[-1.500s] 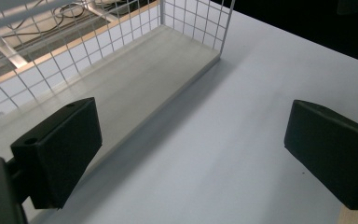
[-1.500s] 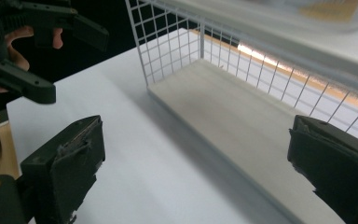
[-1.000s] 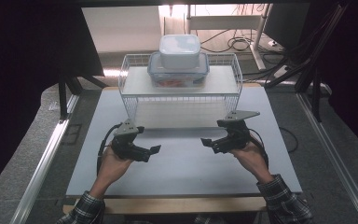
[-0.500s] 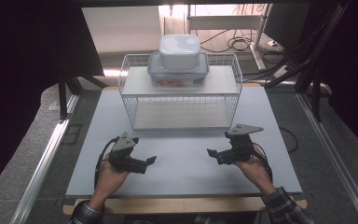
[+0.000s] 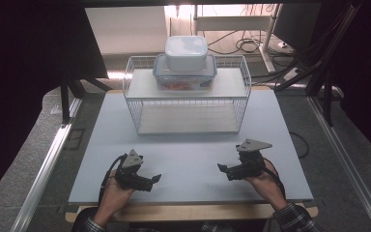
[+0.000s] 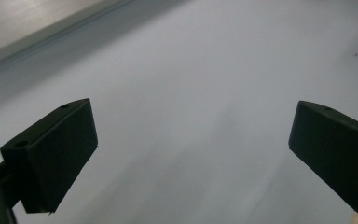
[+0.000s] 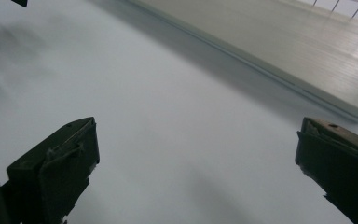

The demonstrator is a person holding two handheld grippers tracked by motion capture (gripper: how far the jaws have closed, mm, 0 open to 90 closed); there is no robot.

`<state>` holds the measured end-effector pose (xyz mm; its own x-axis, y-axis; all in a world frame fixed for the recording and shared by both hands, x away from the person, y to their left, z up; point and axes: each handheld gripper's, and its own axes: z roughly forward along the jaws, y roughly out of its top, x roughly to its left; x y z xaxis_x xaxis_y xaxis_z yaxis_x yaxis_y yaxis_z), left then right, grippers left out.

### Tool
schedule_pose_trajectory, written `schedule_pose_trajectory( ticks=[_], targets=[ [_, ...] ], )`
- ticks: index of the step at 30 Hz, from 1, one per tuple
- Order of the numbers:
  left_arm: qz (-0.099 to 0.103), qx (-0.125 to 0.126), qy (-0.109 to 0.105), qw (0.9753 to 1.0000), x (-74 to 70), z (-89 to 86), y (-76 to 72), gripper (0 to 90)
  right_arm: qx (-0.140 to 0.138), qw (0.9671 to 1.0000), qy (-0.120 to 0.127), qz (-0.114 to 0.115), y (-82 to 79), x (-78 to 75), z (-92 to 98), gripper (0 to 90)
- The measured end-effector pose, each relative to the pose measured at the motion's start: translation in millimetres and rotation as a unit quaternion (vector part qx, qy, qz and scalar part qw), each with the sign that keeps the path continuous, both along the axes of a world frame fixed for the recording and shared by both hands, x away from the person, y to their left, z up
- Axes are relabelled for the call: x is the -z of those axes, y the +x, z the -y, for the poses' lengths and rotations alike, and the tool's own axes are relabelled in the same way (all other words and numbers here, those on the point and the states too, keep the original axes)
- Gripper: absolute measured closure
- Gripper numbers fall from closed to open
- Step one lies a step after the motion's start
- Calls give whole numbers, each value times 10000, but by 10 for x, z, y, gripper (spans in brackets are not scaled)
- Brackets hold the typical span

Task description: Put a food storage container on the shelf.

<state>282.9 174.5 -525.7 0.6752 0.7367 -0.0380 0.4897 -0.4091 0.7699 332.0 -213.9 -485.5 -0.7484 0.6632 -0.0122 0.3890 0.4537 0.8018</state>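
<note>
Stacked plastic containers, a white lidded box [image 5: 186, 52] on a wider clear blue-rimmed one [image 5: 185, 72], sit atop the white wire shelf rack [image 5: 188, 104], well ahead of both our tools. We hold the left hand-held gripper [image 5: 155, 179] and the right hand-held gripper [image 5: 221, 167] low over the pale grey worktop [image 5: 188, 150], each spread wide with nothing between its jaws, tips facing each other.

A lab or test rig is suggested: a pale table [image 5: 188, 159] is framed by black curtains [image 5: 29, 48] and metal rails [image 5: 43, 169], with loose cables [image 5: 251, 46] lying on the floor behind and a monitor [image 5: 294, 21] set at the back.
</note>
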Motion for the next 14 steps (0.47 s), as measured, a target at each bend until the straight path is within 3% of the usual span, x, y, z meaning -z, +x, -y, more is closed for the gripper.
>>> schedule_pose_trajectory(
  ticks=[7,10,14],
  targets=[
    [-240,38,275,9993,102,19,37,0,-126,9995,-194,-226,-45,167,-31,0],
    [-327,19,285,9991,128,10,51,0,-176,9988,-288,-352,-48,229,-65,0],
    [-295,-2,204,9994,115,-3,56,0,-225,9983,-385,-363,-62,263,-120,0]
  ],
)
